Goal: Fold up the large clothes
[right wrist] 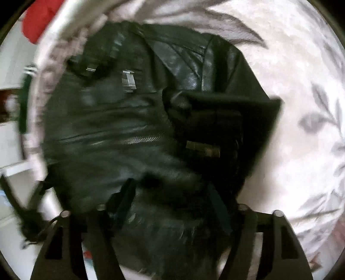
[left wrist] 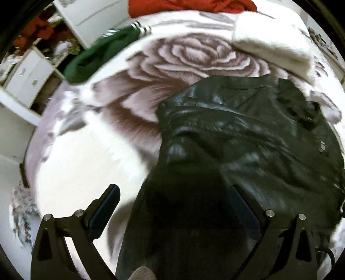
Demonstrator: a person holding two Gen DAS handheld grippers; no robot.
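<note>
A black leather jacket (left wrist: 248, 140) lies crumpled on a white blanket with a big rose pattern (left wrist: 194, 56). In the left wrist view my left gripper (left wrist: 174, 193) hangs above the jacket's near left edge. Its fingers stand wide apart, with a dark fold of the jacket below them and no pad pressing on it. In the right wrist view the jacket (right wrist: 120, 120) fills the middle, showing a zip and metal buckles. My right gripper (right wrist: 171, 191) is open over its dark furry part, its pads apart from the cloth.
A green garment with white stripes (left wrist: 101, 56) lies at the blanket's far left, a white fluffy garment (left wrist: 273, 43) at the far right, and a red one (left wrist: 189, 6) at the back. White drawers and shelves (left wrist: 28, 79) stand left of the bed. Bare blanket (right wrist: 301, 86) spreads right of the jacket.
</note>
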